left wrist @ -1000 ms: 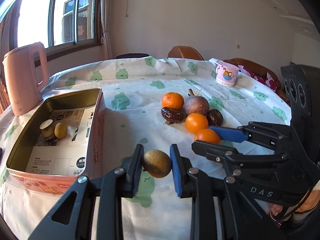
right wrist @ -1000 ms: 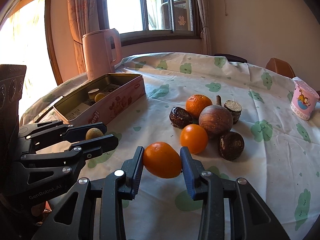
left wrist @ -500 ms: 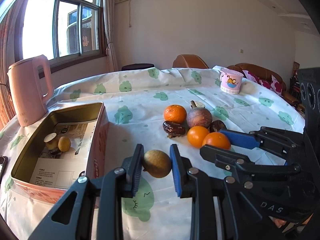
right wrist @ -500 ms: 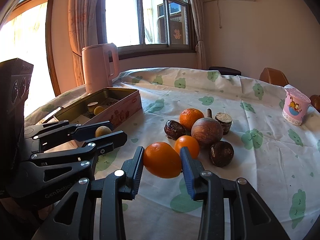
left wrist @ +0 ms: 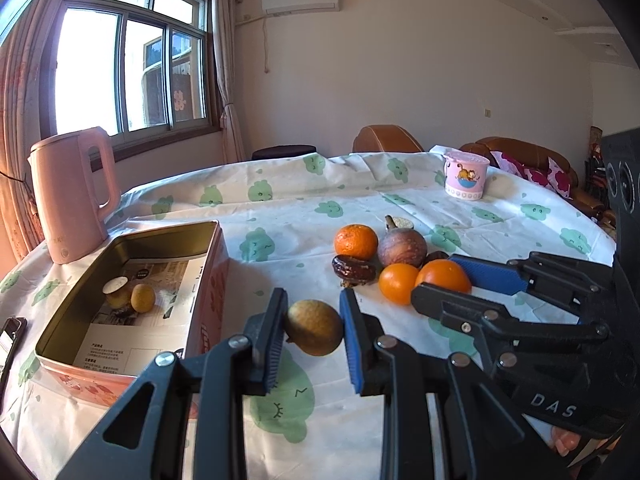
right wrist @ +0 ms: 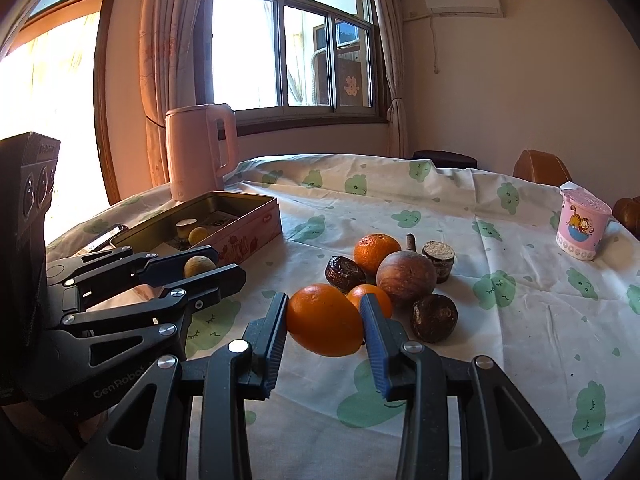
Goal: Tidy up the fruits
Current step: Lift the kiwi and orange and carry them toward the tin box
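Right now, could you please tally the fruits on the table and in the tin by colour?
Orange round fruits: 3, one in the right tool
Yellow-brown round fruits: 2, one in the left tool, one in the pink metal tin
Dark brown fruits: 3
Purplish-brown round fruit with a stem: 1
Pale-topped cut piece in the tin: 1
Total: 10

We see a table [left wrist: 360,208] under a cloud-print cloth bearing a pink kettle [left wrist: 72,192], open tin [left wrist: 208,280], fruit cluster [left wrist: 384,256] and pink cup [left wrist: 464,176]
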Motion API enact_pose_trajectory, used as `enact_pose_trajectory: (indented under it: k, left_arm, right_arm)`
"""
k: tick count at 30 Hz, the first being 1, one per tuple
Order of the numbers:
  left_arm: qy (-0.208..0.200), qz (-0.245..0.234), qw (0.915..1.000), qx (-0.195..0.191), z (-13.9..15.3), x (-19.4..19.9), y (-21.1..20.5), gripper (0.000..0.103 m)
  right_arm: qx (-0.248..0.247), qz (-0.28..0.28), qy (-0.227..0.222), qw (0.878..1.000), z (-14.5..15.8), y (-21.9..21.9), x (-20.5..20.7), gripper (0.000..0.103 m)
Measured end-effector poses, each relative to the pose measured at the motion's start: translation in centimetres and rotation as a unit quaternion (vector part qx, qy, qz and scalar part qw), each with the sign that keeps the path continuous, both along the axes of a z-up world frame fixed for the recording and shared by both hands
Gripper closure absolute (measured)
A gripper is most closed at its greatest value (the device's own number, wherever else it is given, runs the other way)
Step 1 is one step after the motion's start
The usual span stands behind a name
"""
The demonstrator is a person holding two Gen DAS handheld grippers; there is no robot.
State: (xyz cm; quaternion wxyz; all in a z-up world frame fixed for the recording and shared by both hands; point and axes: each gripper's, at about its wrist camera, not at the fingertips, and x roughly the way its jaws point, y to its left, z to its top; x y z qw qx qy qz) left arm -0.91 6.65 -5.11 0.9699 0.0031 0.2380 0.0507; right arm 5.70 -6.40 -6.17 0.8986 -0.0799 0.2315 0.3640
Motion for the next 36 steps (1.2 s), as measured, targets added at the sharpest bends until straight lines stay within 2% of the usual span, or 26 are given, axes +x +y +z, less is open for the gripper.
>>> enact_pose_trajectory:
  k: [36]
  left_arm:
    - [-0.049, 0.024, 0.9985, -0.007, 0.5, -1.3, 0.6, 0.075]
  right_arm:
    - [0.042, -0.005, -0.053, 0.998, 0.8, -1.5, -1.5, 0.064]
